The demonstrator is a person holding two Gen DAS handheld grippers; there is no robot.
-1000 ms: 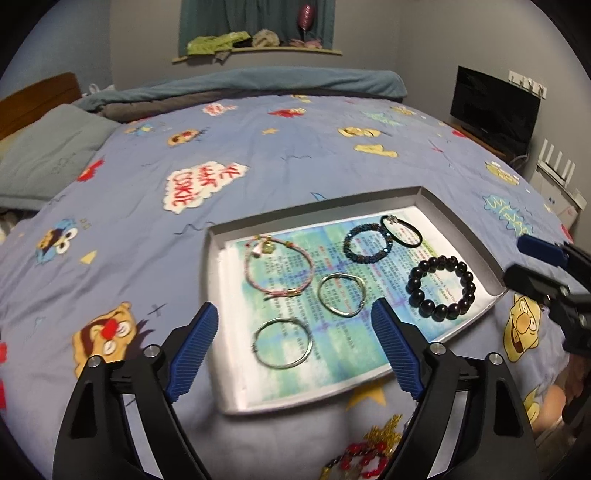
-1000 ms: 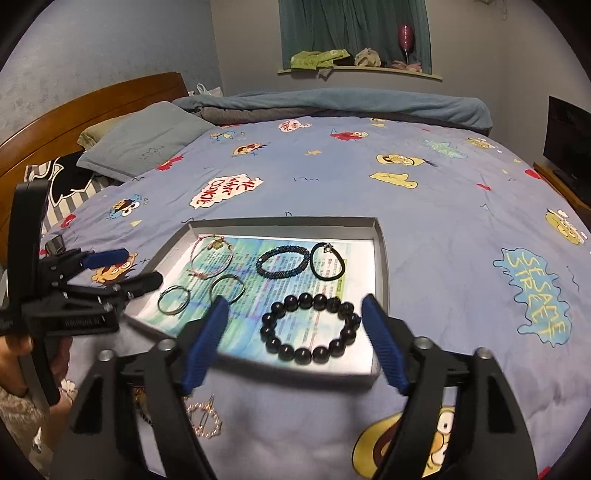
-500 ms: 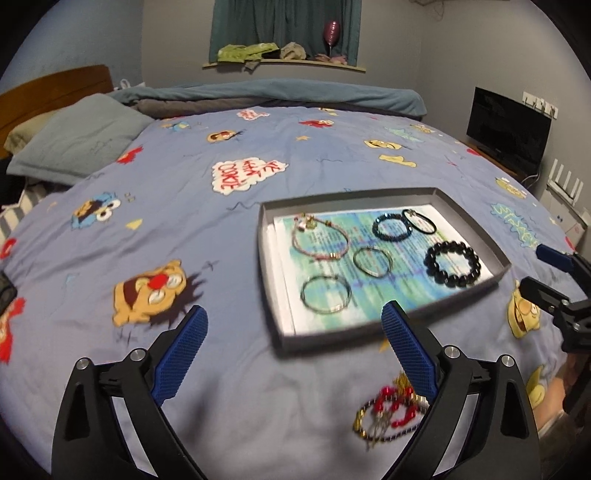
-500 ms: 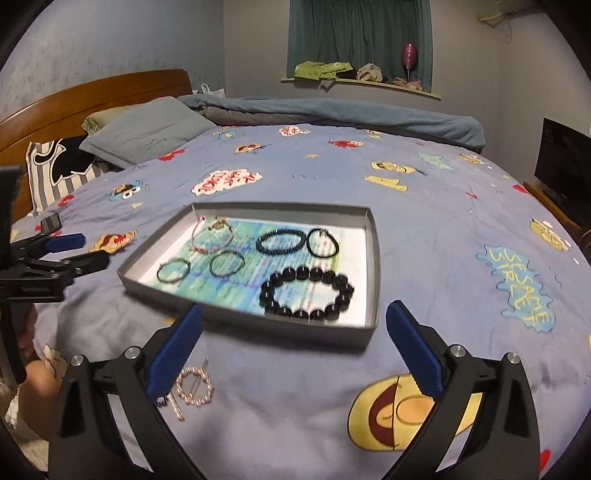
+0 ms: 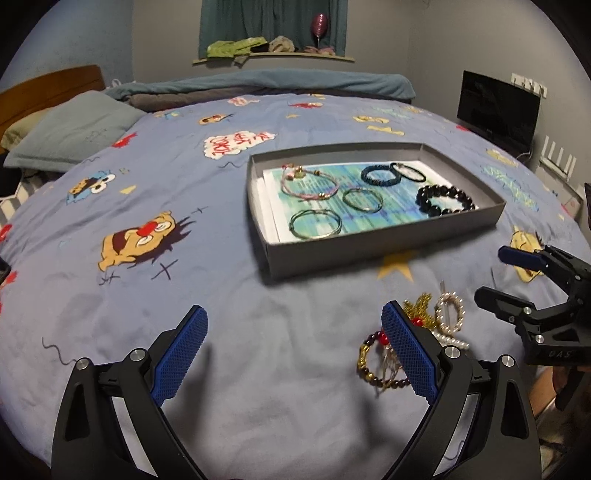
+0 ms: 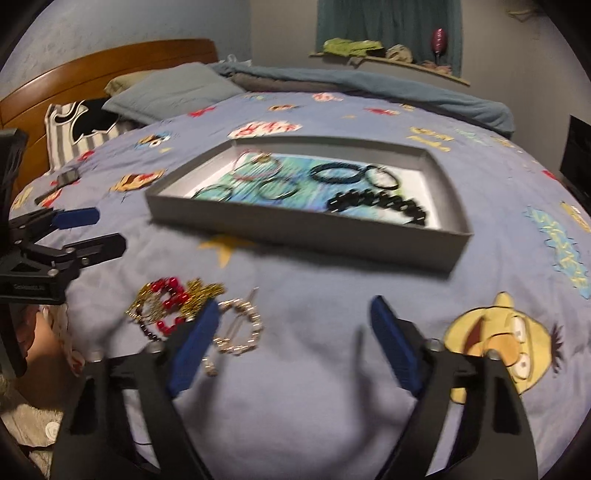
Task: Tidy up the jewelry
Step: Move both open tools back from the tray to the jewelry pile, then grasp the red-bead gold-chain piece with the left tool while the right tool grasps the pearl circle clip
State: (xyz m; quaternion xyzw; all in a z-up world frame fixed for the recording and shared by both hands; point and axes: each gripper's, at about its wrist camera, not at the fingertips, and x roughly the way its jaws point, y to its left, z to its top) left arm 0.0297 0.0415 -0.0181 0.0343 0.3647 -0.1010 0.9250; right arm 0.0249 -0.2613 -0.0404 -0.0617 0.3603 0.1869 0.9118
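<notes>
A bed (image 5: 110,302) with a blue cartoon cover fills the grey-walled room, wooden headboard (image 6: 110,70) and curtained window (image 5: 273,26) behind.

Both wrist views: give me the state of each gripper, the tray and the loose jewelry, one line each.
Left gripper: open, empty.
Right gripper: open, empty.
Gray tray: on the bedspread, holding six bracelets.
Red-and-gold bead bracelet: on the bedspread, outside the tray.
Pearl hair clip: on the bedspread beside it.
</notes>
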